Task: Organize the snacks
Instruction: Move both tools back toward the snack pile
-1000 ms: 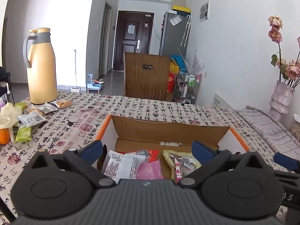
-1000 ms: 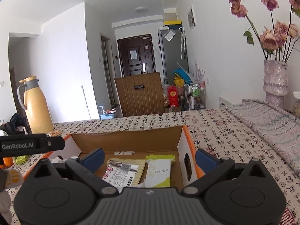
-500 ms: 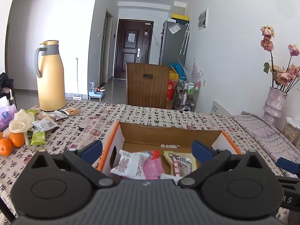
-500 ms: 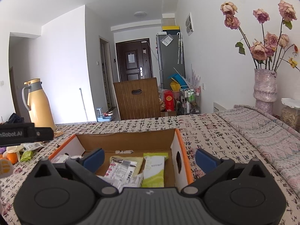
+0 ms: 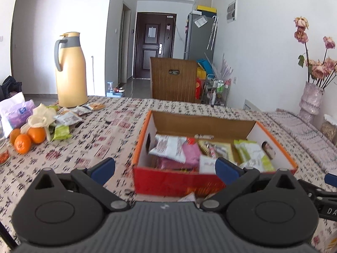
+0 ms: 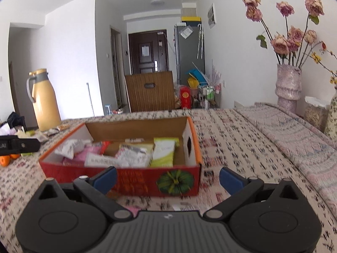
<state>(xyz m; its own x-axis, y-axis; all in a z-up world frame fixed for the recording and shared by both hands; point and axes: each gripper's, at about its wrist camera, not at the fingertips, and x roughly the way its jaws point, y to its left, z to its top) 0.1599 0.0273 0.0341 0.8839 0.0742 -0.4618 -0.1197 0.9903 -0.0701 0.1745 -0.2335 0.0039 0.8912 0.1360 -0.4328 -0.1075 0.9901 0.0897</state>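
- Pulling back from the box (image 5: 212, 181) is the change of the last second: both wrist views sat low over its open top a second ago, and now its whole red front wall shows, in the right view with a green pumpkin print (image 6: 175, 182).
- Left gripper (image 5: 165, 169) stands wide apart and empty, its blue pads either side of the box's near left corner, short of it.
- Right gripper (image 6: 167, 180) is likewise spread wide, holding nothing, just short of the box's front wall.
- Packets fill the box: a white packet (image 5: 168, 147) at the left, a pink packet (image 5: 190, 152) beside it, a green packet (image 6: 163, 155) against the right wall.
- Loose snacks (image 5: 69, 119) lie on the worktop (image 5: 118, 130) at 10 o'clock from the left gripper, near the yellow flask (image 5: 70, 71) and the oranges (image 5: 27, 139).
- A scrap of wrapper (image 5: 188, 198) peeks out just before the box at 12 o'clock; what it is cannot be told.
- My reading: a drop is finished and the withdrawal frees a hand for the leftover pile at the left, so the sorting is partly done.
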